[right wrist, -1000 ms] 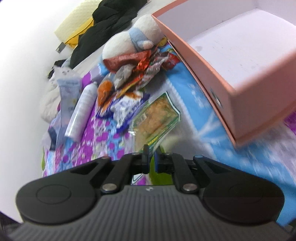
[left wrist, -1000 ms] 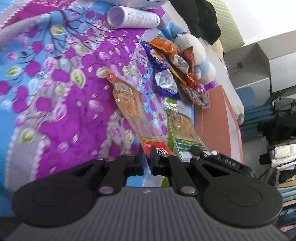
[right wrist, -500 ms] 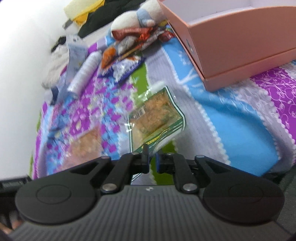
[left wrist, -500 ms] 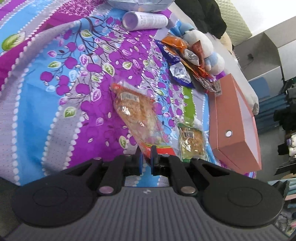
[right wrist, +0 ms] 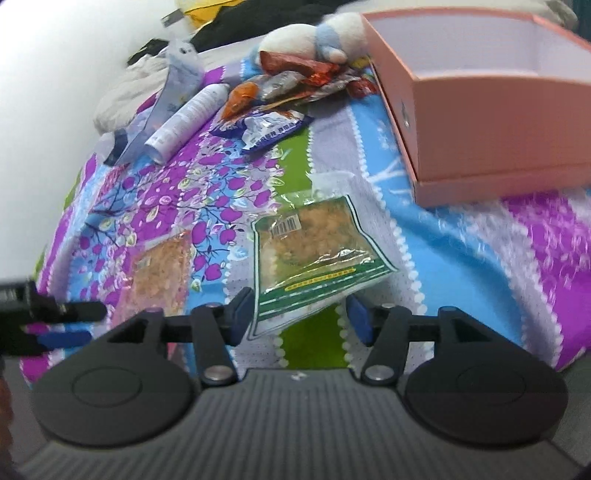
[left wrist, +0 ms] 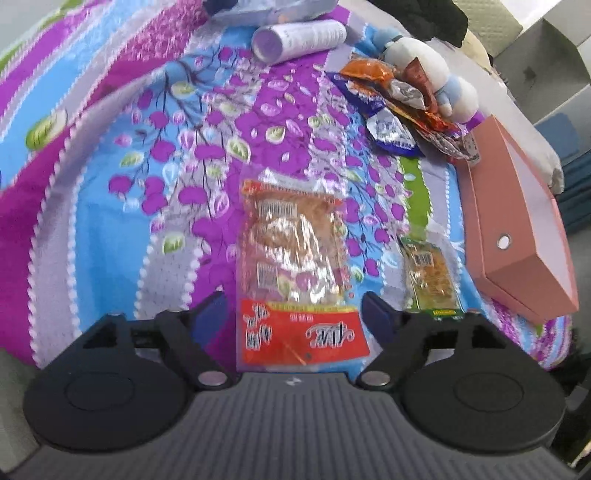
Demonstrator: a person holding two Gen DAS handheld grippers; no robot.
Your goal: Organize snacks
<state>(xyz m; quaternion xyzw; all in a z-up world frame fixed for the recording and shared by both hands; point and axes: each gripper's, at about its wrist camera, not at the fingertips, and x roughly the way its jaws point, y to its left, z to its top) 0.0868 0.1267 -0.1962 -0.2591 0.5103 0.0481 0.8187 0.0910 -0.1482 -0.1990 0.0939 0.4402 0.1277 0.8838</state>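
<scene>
Both grippers, clamped on a packet each a second ago, have let go: the left gripper is opening its jaws with the red packet lying flat on the bedspread between its fingers, none of them pressing it, and the right gripper is opening around the lower corner of the green packet, which has come down from the air onto the cloth

The 2 packets now lie side by side, near the front edge of the bed, the green one between the red one and the pink box. The box stands open and looks empty, well apart from the red packet. Judged from the task, the packets are being laid out or are bound for the box; either way, each gripper should draw straight back with its jaws wide, so that a finger does not catch the crinkly film and drag a packet out of line

Farther up the bed, a heap of 5 or so small snacks lies against a plush toy, just beside the box's far corner. A white bottle and a pale pouch lie left of the heap and could be knocked by a reach for it. The soft, rucked bedspread gives no firm base, and the slick wrappers may slide
</scene>
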